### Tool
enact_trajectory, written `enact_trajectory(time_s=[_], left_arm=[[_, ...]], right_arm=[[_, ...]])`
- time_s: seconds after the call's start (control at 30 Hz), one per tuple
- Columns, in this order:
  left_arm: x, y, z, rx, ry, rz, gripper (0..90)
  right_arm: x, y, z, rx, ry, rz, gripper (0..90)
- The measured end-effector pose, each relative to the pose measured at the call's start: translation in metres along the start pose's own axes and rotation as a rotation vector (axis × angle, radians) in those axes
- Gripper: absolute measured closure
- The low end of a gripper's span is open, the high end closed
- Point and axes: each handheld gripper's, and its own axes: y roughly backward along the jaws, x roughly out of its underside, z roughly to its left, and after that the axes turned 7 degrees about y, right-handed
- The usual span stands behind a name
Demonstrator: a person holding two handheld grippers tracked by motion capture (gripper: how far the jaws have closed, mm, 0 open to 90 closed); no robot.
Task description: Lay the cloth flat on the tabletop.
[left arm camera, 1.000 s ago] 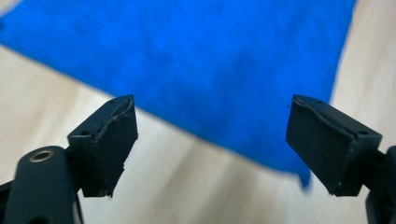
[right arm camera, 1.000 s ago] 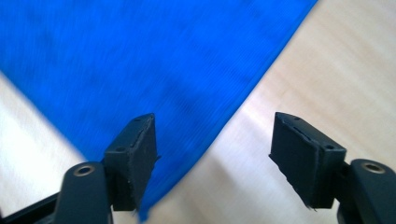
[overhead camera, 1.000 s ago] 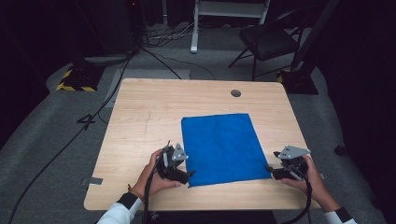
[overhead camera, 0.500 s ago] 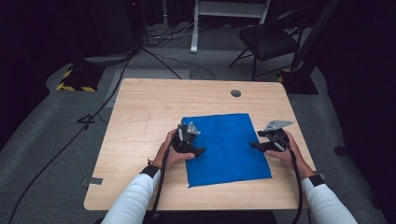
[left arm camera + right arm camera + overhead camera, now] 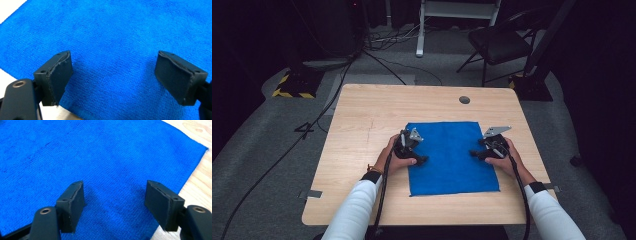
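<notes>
A blue cloth [image 5: 452, 155] lies flat on the wooden table [image 5: 362, 125], right of centre. My left gripper [image 5: 421, 160] rests at the cloth's left edge, about midway along it, pointing inward. Its jaws stand wide open just over the cloth [image 5: 117, 50], nothing between them. My right gripper [image 5: 473, 153] sits at the cloth's right edge, also pointing inward. Its jaws are open over the cloth [image 5: 100, 157], with bare wood [image 5: 200, 175] showing beyond the cloth's corner.
A small dark round hole [image 5: 464, 100] is set in the table behind the cloth. Beyond the table stand a black chair [image 5: 499, 42] and a white frame [image 5: 457, 10], with cables [image 5: 312, 125] trailing over the grey floor.
Both grippers moved away from the table's front edge, from the cloth's near corners up to the middle of its left and right edges. The cloth lies as before.
</notes>
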Motion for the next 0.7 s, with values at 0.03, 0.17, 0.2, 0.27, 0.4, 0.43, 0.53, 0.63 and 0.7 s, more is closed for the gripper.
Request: enact_trajectory(time_s=[0.03,0.17,0.2,0.27,0.4,0.43,0.53,0.63,0.7], left_arm=[[0.0,0.0,0.005,-0.006,0.006,-0.004,15.2],[-0.002,0.0,0.02,-0.026,0.032,-0.009,14.4],[-0.004,-0.001,0.022,-0.03,0.038,-0.002,14.2],[-0.006,-0.001,0.026,-0.039,0.042,0.004,14.1],[-0.006,0.002,0.031,-0.073,0.078,0.011,14.1],[-0.006,0.005,0.032,-0.072,0.082,0.01,16.3],[0.0,0.016,0.031,-0.081,0.066,0.002,16.0],[0.007,0.032,0.028,-0.088,0.073,-0.022,16.3],[0.011,0.042,0.026,-0.089,0.067,-0.035,16.4]], right_arm=[[-0.001,-0.001,0.0,0.001,-0.001,-0.001,32.1],[-0.005,-0.006,0.003,0.021,-0.011,-0.008,30.4],[-0.008,-0.008,0.002,0.026,-0.029,0.005,29.3],[-0.013,-0.012,0.002,0.055,-0.039,0.014,29.4],[-0.021,-0.017,0.005,0.082,-0.025,0.013,31.3],[-0.022,-0.017,0.007,0.086,-0.016,0.014,31.6],[-0.025,-0.015,0.011,0.063,-0.021,-0.004,31.2],[-0.031,-0.012,0.02,0.042,-0.006,-0.013,31.4],[-0.036,-0.007,0.03,0.02,0.01,-0.04,33.9]])
